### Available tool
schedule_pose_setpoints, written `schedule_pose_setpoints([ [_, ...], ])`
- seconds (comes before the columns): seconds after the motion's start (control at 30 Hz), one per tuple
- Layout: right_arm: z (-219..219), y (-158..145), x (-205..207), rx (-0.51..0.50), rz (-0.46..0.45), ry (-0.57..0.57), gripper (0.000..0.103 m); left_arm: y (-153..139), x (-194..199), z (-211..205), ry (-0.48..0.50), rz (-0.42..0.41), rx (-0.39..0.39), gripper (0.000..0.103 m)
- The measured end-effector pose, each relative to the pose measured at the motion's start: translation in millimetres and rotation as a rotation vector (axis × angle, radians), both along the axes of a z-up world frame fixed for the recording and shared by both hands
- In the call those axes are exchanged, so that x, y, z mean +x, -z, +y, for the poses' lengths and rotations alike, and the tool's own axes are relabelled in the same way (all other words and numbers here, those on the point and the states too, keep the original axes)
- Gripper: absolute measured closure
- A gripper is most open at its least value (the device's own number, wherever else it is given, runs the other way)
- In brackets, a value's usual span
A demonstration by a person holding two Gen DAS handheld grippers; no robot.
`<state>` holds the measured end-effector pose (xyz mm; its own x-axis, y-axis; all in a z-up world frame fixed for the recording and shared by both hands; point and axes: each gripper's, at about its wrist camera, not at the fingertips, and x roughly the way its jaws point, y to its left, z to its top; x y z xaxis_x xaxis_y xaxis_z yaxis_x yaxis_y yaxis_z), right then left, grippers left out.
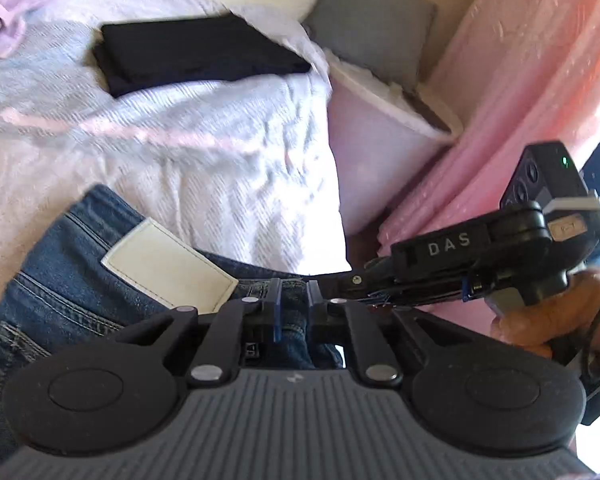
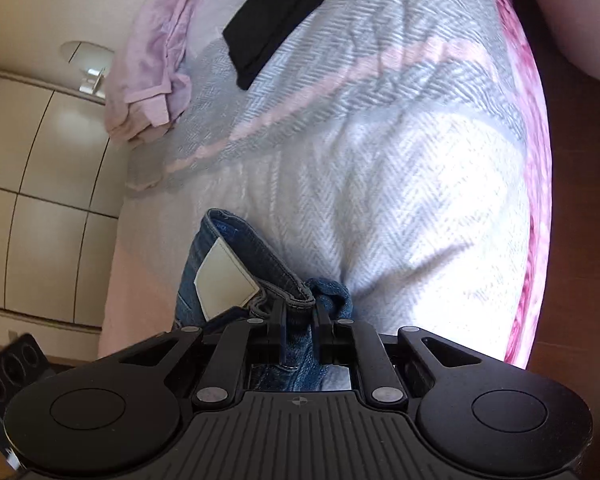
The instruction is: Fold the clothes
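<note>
Both grippers pinch the jeans' waistband at the near edge of the bed.

Left wrist: the left gripper (image 1: 293,304) has its jaws pressed on stitched blue denim jeans (image 1: 60,280) with a cream rectangular patch (image 1: 168,266), waistband running left to right along the herringbone-weave blanket (image 1: 204,152); a folded black garment (image 1: 196,54) lies farther in.
Right wrist: the right gripper (image 2: 302,320) clamps the bunched waistband, the jeans (image 2: 236,256) trailing left off the bed's edge.

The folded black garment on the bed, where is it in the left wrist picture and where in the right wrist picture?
Left wrist view: folded black garment at upper left of centre, flat on the striped bedspread.
Right wrist view: it sits at top centre, cut off by the picture's edge.
Shared landmark: the cream patch on the jeans, just beyond the gripper in both views.
</note>
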<state>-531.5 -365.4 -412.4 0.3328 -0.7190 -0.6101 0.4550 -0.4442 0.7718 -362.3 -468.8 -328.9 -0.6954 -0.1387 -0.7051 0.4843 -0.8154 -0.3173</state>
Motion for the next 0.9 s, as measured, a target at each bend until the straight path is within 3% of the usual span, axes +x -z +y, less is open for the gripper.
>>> schedule_pose_setpoints([
  [0.1,-7,-18,-5,-0.067,0.025,-0.051,0.092,-17,20,-6,-0.074,0.054,-0.039,0.092],
  [0.17,-18,-29,-4,-0.093,0.078,-0.097,0.092,-17,33,-16,-0.135,0.055,-0.013,0.092],
  [0.27,-30,-26,-5,-0.071,0.079,-0.112,0.092,10,32,-26,-0.129,-0.023,0.074,0.091],
  [0.33,-30,-20,-13,-0.044,0.06,-0.109,0.09,23,30,-23,-0.099,-0.038,0.086,0.091],
  [0.4,-31,-18,-23,-0.036,0.056,-0.104,0.071,29,31,-21,-0.08,-0.039,0.079,0.091],
  [0.47,-34,-25,-38,-0.068,0.082,-0.094,0.024,32,31,-20,-0.069,-0.041,0.069,0.09],
  [0.5,-35,-29,-45,-0.084,0.096,-0.089,0.02,32,31,-19,-0.067,-0.043,0.063,0.09],
  [0.53,-41,-29,-51,-0.086,0.096,-0.116,0.019,31,31,-18,-0.068,-0.043,0.056,0.091],
  [0.7,-99,9,-48,0.035,-0.017,-0.46,0.019,0,51,-20,-0.088,0.014,0.01,0.09],
  [0.8,-117,33,-47,0.082,-0.116,-0.524,0.019,-13,75,-46,-0.135,0.021,0.0,0.082],
  [0.9,-127,54,-43,0.111,-0.239,-0.547,0.019,-7,95,-90,-0.18,-0.015,0.018,0.078],
])
